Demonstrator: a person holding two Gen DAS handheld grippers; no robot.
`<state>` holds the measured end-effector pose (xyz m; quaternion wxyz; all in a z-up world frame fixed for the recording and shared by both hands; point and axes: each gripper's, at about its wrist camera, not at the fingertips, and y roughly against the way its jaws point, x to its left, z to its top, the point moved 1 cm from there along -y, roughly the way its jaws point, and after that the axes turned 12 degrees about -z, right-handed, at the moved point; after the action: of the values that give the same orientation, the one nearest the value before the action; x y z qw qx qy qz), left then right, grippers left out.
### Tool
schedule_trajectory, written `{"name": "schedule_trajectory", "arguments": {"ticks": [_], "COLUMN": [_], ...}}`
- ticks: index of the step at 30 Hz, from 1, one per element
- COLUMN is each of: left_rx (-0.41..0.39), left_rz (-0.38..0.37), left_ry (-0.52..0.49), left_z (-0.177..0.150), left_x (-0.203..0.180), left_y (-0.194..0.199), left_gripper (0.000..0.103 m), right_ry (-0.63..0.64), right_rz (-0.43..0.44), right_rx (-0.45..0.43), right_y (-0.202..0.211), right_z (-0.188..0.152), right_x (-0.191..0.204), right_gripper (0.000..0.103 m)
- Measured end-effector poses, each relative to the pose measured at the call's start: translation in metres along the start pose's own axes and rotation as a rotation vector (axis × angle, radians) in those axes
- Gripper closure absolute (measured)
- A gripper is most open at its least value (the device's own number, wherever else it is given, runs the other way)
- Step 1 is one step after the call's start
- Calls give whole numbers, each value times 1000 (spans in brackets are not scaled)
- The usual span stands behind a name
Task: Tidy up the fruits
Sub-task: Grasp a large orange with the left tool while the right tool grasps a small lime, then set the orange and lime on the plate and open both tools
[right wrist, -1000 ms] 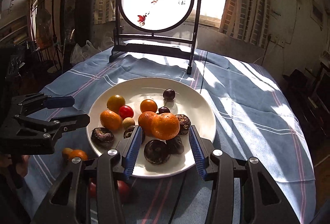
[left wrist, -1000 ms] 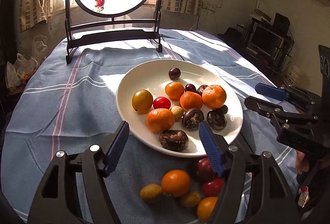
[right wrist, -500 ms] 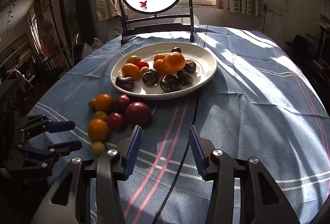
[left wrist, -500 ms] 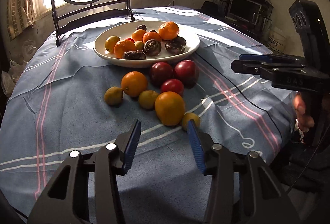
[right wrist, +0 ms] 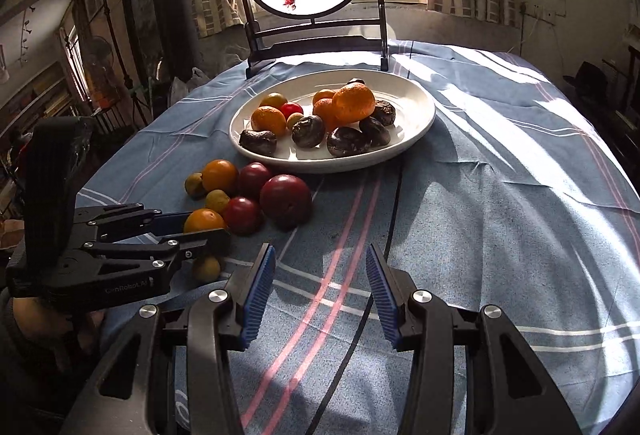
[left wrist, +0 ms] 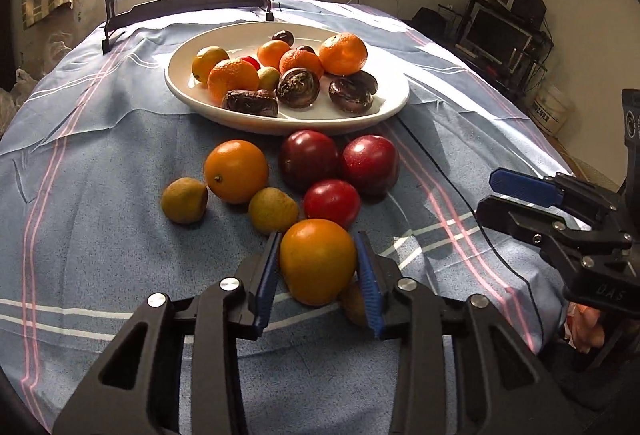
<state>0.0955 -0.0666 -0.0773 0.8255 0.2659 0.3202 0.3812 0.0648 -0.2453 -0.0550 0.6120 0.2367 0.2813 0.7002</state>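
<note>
Where the left wrist looks, seven loose fruits lie on the tablecloth [left wrist: 100, 163] before the plate [left wrist: 180, 75]; the left gripper [left wrist: 318, 267] is clamped on the nearest orange [left wrist: 318, 261]. From the right wrist, the right gripper [right wrist: 320, 291] stands apart over bare cloth, beside "OnRobot.AI" lettering [right wrist: 130, 286] on the left.

The left gripper [left wrist: 318, 275] straddles an orange [left wrist: 318, 261], hemmed ahead by a red tomato [left wrist: 332, 203] and a small yellow-green fruit [left wrist: 273, 209]. Beyond, two dark plums [left wrist: 309, 159] crowd the white plate [left wrist: 394, 103]. Bare striped tablecloth [right wrist: 500, 219] lies open before the right gripper [right wrist: 320, 291].
</note>
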Motion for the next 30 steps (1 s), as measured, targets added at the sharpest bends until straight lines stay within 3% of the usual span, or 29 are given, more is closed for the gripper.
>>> {"name": "schedule_trajectory", "arguments": {"ticks": [7,14,16,18,23,30], "left_rx": [-107,-143,-139,-134,-136,-138], "left_rz": [40,85,83,79,62,30], "left_ry": [23,47,52,58,50,-23], "left_z": [4,1,-2,-4,0,50], "left_x": [11,27,29,31,30,18], "left_y": [57,85,85,83,80,57], "left_gripper": [67,67,67,67,67,67], "right_ry": [150,254,269,270,209,35], "right_rz": [87,109,87,96,82,33], "right_rx": [13,67,112,107,41,-24], "right_y": [0,-26,-37,-34,-16,-15], "right_z": [-5,0,-1,-1,5,75], "right_x": [48,98,105,106,84,12], "right_gripper": [56,56,73,80,80,80]}}
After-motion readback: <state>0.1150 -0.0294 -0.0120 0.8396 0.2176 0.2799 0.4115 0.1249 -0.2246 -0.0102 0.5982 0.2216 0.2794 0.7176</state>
